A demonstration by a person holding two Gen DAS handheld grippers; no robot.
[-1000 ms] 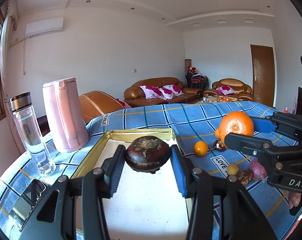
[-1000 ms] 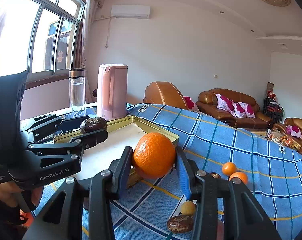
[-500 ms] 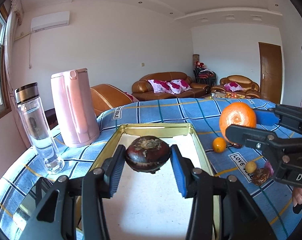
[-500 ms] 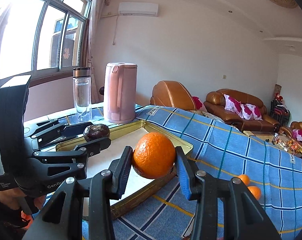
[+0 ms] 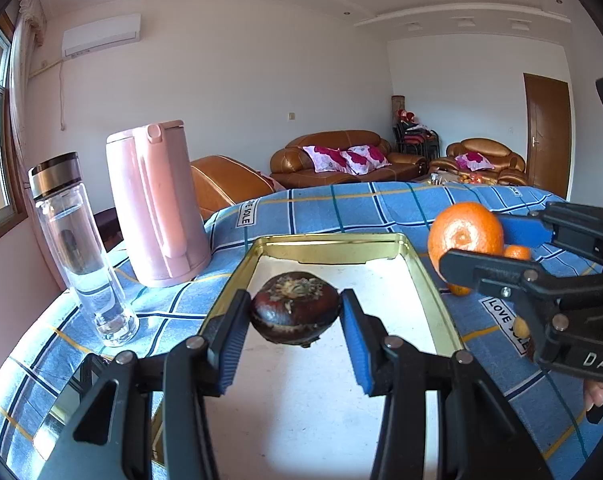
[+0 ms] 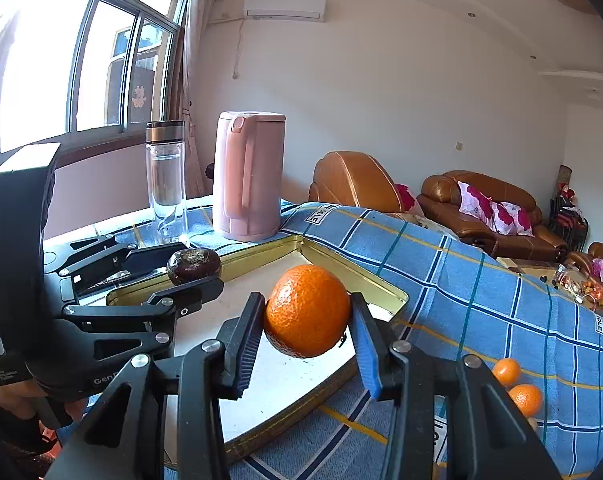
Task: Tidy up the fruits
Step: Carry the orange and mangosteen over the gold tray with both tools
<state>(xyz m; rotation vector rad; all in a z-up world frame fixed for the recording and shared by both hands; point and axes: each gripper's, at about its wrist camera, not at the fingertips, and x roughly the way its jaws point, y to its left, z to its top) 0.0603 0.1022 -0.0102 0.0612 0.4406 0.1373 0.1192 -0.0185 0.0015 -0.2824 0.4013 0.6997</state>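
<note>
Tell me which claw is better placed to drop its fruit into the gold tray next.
Left. The left claw already holds its dark brown fruit above the tray floor, while the right claw's orange hangs nearer the tray's edge.

Two fisheye views, each looking forward and slightly down along a gripper's two fingers, close above a gold-rimmed tray [image 5: 429,280] on a blue checked tablecloth [image 6: 501,280]. The left wrist view faces down the tray toward sofas at the far wall. The right wrist view faces leftward toward a window. Both share the tray, a pink kettle [image 5: 157,216] and a glass bottle [image 6: 166,188], and each shows the other gripper at its edge.
</note>
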